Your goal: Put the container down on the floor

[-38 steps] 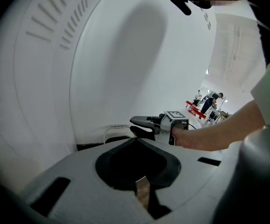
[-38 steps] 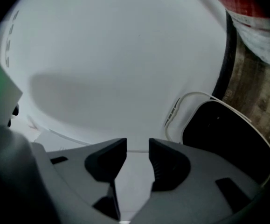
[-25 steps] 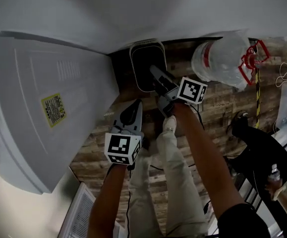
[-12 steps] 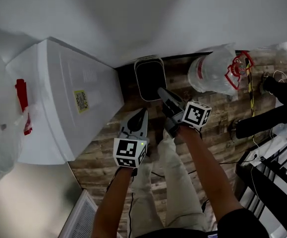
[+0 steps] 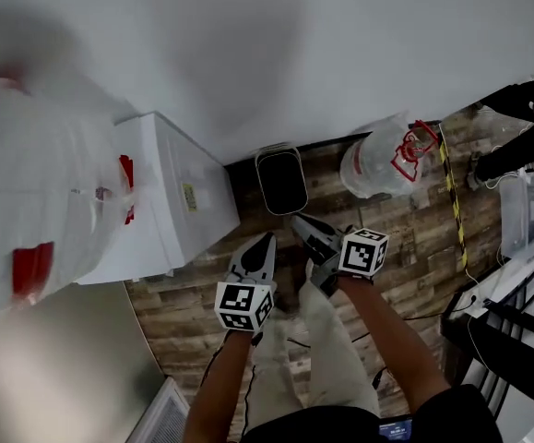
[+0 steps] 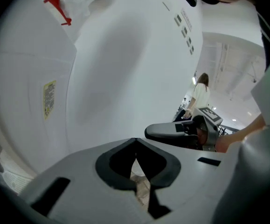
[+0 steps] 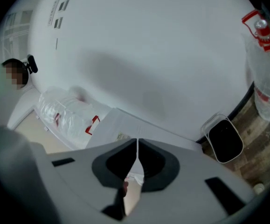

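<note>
The container, a dark bin with a pale rim, stands on the wooden floor against the wall. It sits between a white cabinet and a clear water jug. The left gripper and right gripper hang apart from it, each with jaws pressed together, holding nothing.

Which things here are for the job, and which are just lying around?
For the job: container, down on the floor by the wall; left gripper, shut and empty; right gripper, shut and empty.
Just lying about: big water bottle; white box; plastic bags.
</note>
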